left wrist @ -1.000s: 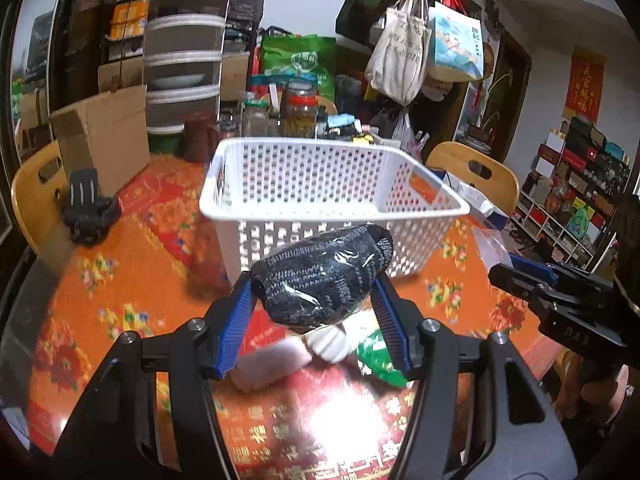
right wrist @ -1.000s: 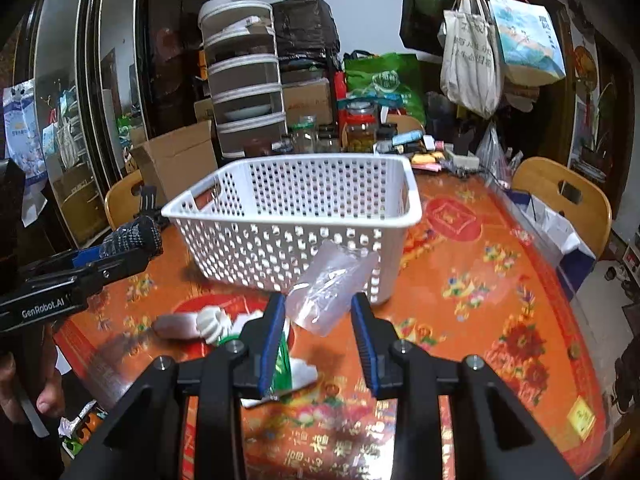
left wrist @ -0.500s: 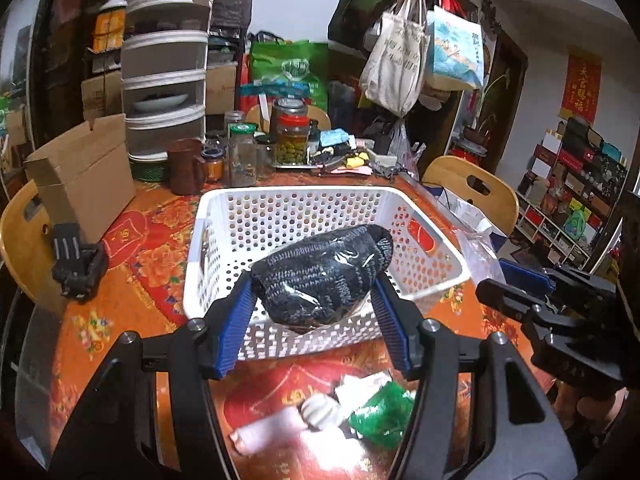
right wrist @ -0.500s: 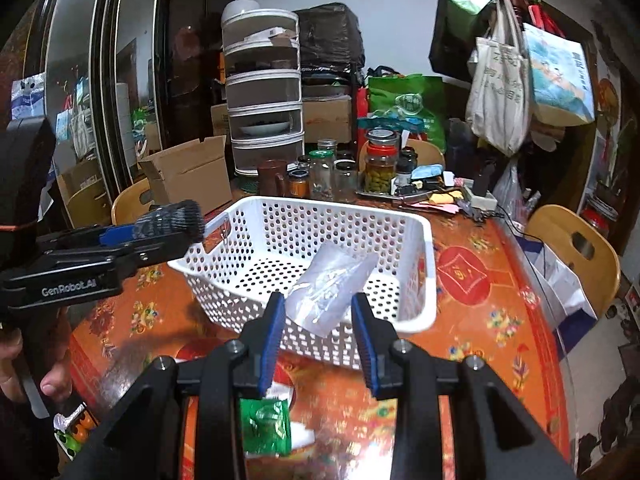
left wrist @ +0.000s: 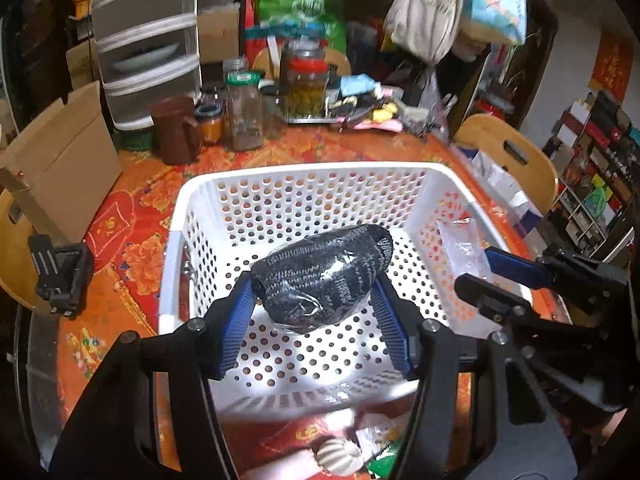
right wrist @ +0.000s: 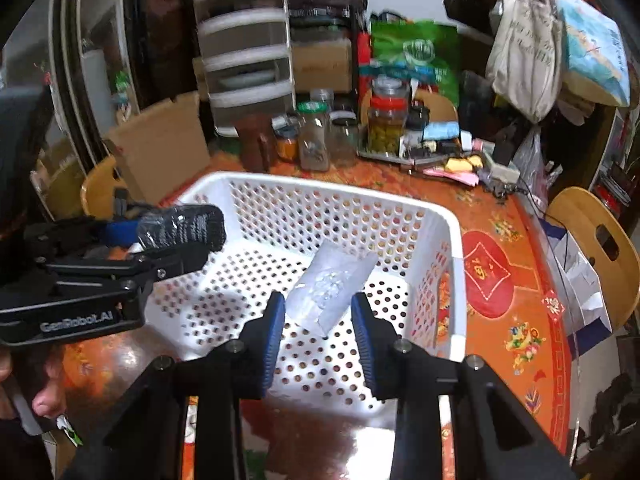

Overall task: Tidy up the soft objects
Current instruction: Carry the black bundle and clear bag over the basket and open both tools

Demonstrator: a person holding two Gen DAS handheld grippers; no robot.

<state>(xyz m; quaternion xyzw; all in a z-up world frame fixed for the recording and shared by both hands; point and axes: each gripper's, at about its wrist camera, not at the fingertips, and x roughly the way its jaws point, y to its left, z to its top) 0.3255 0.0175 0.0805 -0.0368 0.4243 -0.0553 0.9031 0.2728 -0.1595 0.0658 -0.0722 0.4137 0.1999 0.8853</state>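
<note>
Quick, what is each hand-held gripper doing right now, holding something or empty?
Left hand-held gripper: closed on the dark wrapped bundle, above the white basket.
Right hand-held gripper: closed on the clear plastic packet, also above the basket.

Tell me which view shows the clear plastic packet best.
The right wrist view: the clear plastic packet sits centred between the right gripper fingers, above the white basket. In the left wrist view it shows only small, at the side.

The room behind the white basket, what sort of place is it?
Probably a lived-in home dining room: a table in a red patterned cloth, wooden chairs, food jars, and tote bags hanging behind.
</note>
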